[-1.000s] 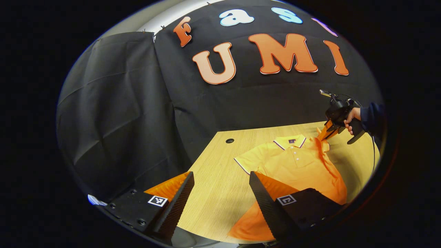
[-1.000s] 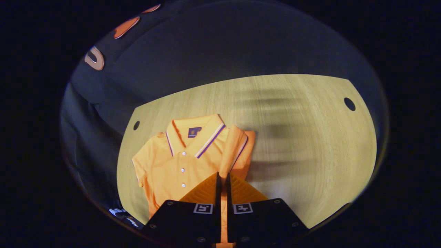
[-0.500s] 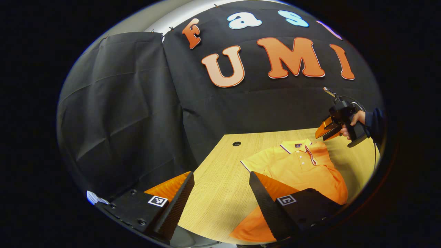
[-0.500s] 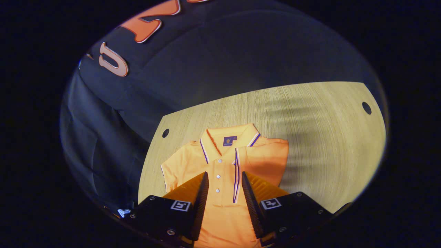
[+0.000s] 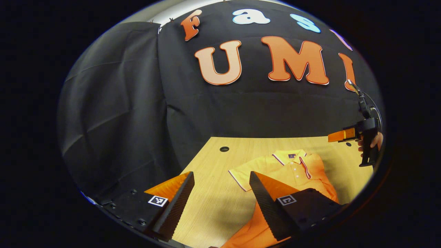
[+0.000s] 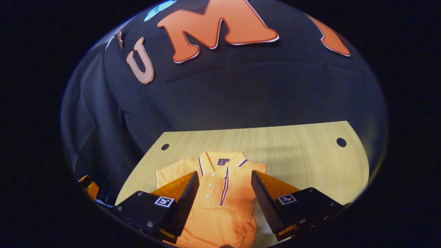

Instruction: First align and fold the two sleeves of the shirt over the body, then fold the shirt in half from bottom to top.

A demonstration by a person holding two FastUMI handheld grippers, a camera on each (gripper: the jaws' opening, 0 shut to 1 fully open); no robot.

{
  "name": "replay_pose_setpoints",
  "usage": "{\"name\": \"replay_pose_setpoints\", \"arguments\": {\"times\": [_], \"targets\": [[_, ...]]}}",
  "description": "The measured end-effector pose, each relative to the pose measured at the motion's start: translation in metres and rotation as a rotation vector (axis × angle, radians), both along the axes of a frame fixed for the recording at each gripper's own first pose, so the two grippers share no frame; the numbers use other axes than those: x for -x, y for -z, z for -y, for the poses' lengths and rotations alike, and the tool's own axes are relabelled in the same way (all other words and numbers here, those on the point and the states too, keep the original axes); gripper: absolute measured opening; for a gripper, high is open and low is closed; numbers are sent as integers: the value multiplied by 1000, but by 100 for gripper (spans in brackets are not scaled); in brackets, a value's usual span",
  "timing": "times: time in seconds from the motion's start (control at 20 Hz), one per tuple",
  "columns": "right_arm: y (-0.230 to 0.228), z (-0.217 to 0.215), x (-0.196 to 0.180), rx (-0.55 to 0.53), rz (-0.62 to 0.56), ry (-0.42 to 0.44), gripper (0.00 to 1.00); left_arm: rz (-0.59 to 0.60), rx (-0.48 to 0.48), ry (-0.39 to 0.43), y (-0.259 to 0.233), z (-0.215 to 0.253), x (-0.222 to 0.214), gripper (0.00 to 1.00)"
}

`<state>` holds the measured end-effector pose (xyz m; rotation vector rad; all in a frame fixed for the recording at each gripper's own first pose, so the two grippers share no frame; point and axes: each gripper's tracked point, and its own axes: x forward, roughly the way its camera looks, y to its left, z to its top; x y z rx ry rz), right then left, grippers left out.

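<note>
In the left gripper view, the left gripper hangs above the wooden bench with its jaws spread wide and empty. The orange shirt lies flat on the bench, one sleeve folded over its body. At the far right a hand holds the right gripper above the bench.

In the right gripper view, the right gripper hovers over the shirt, jaws released, gripping nothing.
</note>
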<state>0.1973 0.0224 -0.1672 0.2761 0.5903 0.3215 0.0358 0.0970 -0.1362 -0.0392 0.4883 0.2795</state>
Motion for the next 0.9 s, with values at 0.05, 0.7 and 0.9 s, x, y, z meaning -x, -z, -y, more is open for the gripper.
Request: {"name": "replay_pose_setpoints", "arguments": {"times": [0.05,0.7,0.9], "targets": [[-4,6,7,14,8,27,93,-7,21,23,8,-2,-11,99],[-50,53,126,141,79,337,93,-291,280,231,119,-2,-121,100],[-45,48,168,134,60,422,94,-377,309,274,145,1,-138,100]]}}
